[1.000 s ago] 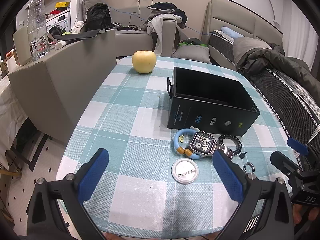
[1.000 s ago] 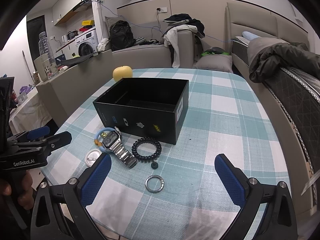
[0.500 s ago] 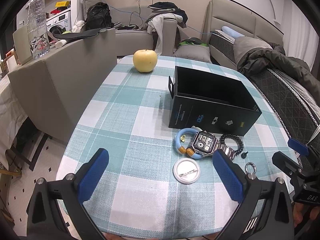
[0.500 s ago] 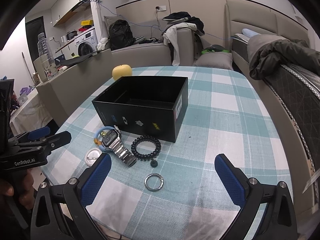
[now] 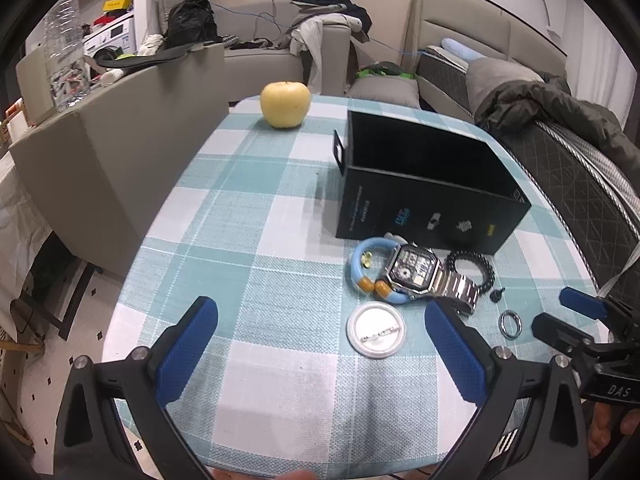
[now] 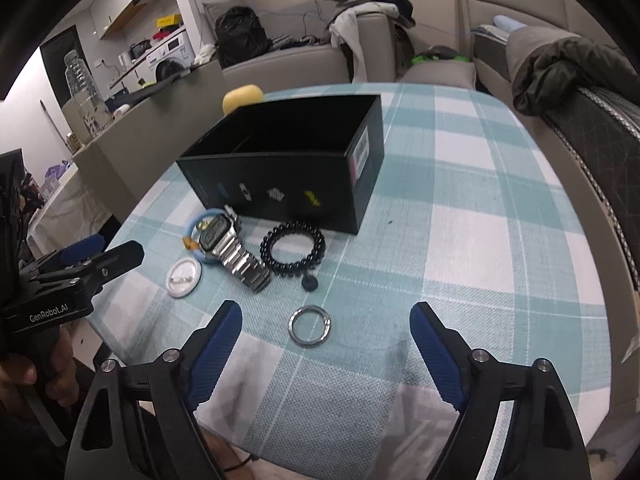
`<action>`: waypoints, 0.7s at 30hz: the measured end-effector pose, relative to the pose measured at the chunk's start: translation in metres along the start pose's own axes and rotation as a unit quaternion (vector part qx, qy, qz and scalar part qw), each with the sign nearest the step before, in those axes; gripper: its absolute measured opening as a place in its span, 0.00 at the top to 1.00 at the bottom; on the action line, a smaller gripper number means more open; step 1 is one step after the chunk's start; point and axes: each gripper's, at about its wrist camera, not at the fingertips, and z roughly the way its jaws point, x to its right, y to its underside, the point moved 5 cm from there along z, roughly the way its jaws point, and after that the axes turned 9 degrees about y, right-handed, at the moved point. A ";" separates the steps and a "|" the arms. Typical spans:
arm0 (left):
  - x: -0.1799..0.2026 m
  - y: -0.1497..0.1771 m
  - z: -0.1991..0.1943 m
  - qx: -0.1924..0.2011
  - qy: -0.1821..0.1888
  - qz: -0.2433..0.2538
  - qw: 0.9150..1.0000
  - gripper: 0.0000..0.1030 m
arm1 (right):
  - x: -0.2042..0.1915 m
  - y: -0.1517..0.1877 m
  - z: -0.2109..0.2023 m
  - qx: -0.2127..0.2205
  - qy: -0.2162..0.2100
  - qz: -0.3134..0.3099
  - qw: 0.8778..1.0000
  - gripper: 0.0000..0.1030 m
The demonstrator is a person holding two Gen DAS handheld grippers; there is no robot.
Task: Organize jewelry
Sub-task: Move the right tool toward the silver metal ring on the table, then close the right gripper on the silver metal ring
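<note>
Here the table point(image 5: 256, 216), under a teal and white checked cloth, has wide bare room on its left half and toward its near rim; on the right wrist view the stretch right of the black box point(image 6: 288, 168) is bare too. The box stands open-topped near the middle, and the jewelry lies in a tight cluster just in front of it, close to the near right edge.

Counted: one silver digital watch point(image 5: 416, 270) lying across one pale blue bangle point(image 5: 362, 266), one black bead bracelet point(image 6: 292, 248) just beside the watch band, one metal ring point(image 6: 310, 326) apart from the rest, one round white pin badge point(image 5: 376, 334), and one yellow apple point(image 5: 286, 104) at the far edge.

The left gripper point(image 5: 320, 344) hangs wide open over bare cloth with nothing between its fingers. The right gripper point(image 6: 326, 340) is closing, its blue pads to either side of the ring but not touching it.

Against a second ago, the right gripper's fingers stand nearer together and the ring sits closer to them; the jewelry, box and apple lie where they were
</note>
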 end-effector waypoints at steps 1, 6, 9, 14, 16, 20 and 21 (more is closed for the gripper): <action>0.002 0.002 0.002 -0.011 -0.002 0.004 1.000 0.02 | -0.002 0.002 0.002 -0.006 -0.001 -0.005 1.000 0.27; 0.009 0.008 0.009 -0.025 0.004 0.016 1.000 0.02 | -0.013 0.010 0.013 -0.029 0.010 -0.037 0.999 0.42; 0.007 0.008 0.010 -0.027 -0.002 0.022 0.999 0.02 | -0.015 0.011 0.016 -0.034 0.017 -0.045 0.998 0.48; 0.004 0.007 0.013 -0.015 -0.003 0.027 1.000 0.03 | -0.018 0.012 0.021 -0.034 0.045 -0.070 0.996 0.57; 0.005 0.007 0.014 -0.017 -0.005 0.032 0.999 0.03 | -0.020 0.012 0.022 -0.032 0.053 -0.080 0.995 0.57; 0.005 0.008 0.017 -0.024 -0.008 0.034 0.999 0.03 | -0.023 0.012 0.022 -0.029 0.056 -0.090 0.994 0.61; 0.004 0.008 0.018 -0.026 -0.006 0.034 0.999 0.03 | -0.024 0.012 0.023 -0.028 0.056 -0.092 0.994 0.62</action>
